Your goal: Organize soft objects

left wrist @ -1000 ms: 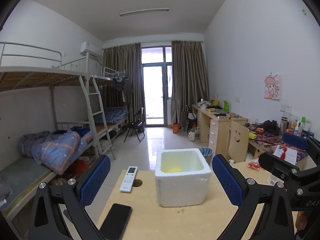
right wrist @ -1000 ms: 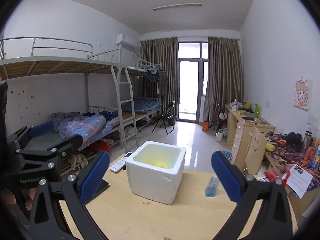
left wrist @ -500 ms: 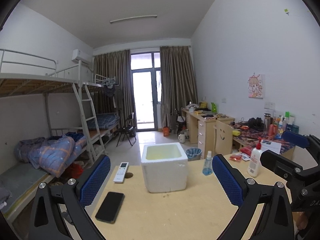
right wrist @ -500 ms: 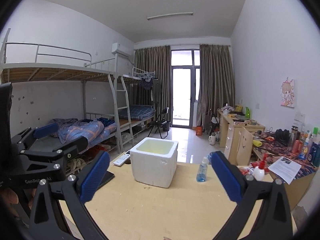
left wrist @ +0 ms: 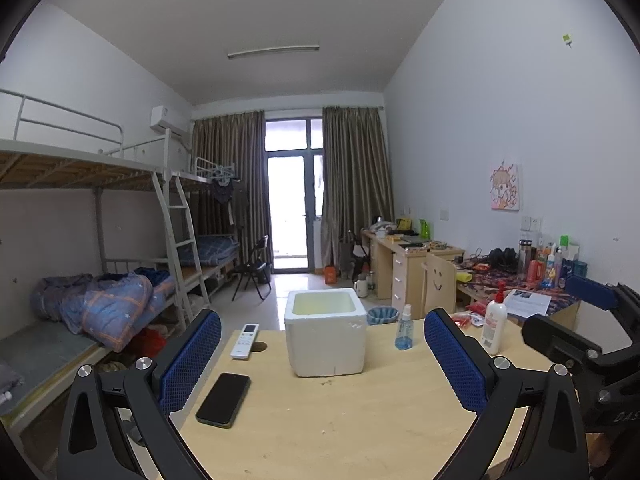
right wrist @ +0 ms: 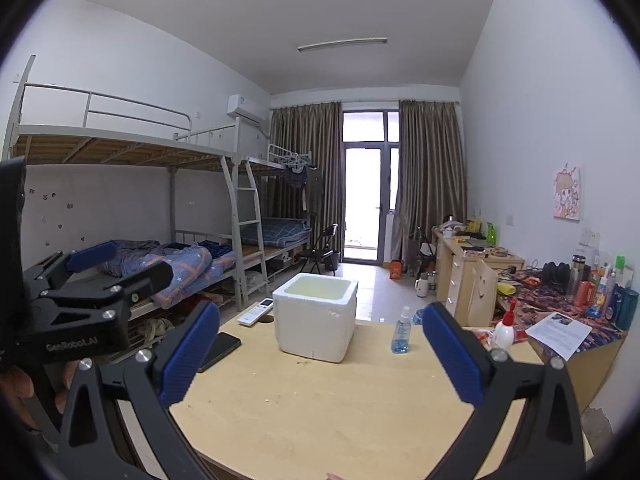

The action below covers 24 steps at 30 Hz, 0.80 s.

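Square white foam box (left wrist: 325, 336) on smooth wooden table (left wrist: 360, 420)

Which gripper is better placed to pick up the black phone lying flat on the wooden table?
Left, probably. The black phone lies just ahead of the open left gripper, on its left finger's side. From the open right gripper, it sits off left, past the white foam box.

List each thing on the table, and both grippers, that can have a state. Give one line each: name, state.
left gripper: open, holding nothing
right gripper: open, holding nothing
foam box: upright, lid off
phone: flat, screen dark
spray bottle: upright, capped
pump bottle: upright
remote: lying flat
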### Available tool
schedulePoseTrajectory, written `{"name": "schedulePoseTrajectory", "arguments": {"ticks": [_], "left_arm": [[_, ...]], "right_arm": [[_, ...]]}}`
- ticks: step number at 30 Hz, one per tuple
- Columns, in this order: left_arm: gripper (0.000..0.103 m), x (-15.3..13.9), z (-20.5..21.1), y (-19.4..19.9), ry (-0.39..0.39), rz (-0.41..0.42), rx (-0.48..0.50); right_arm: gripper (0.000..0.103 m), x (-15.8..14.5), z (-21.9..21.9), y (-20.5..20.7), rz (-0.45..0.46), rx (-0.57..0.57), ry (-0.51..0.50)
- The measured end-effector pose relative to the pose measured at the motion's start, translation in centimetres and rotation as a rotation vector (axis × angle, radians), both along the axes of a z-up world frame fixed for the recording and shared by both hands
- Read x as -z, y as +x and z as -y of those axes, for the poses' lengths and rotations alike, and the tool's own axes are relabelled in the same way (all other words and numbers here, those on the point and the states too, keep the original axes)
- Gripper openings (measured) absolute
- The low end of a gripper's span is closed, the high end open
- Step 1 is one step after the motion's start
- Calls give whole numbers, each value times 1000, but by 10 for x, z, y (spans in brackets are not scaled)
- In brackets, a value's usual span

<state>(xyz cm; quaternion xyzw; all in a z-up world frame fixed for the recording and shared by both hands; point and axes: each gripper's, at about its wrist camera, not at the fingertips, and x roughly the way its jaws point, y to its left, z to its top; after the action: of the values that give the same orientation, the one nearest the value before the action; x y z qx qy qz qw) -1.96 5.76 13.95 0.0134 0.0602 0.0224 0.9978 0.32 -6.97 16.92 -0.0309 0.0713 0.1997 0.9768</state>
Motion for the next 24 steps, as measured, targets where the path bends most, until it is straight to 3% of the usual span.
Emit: {"name": "schedulePoseTrajectory", "arguments": {"ticks": [13, 24], "left_arm": [[102, 27, 4, -22, 10, 52, 11], [102, 69, 4, -34, -16, 82, 0]], "right_arm": [[103, 13, 5, -20, 34, -9, -13], [103, 53, 6, -44, 113, 34, -15]]}}
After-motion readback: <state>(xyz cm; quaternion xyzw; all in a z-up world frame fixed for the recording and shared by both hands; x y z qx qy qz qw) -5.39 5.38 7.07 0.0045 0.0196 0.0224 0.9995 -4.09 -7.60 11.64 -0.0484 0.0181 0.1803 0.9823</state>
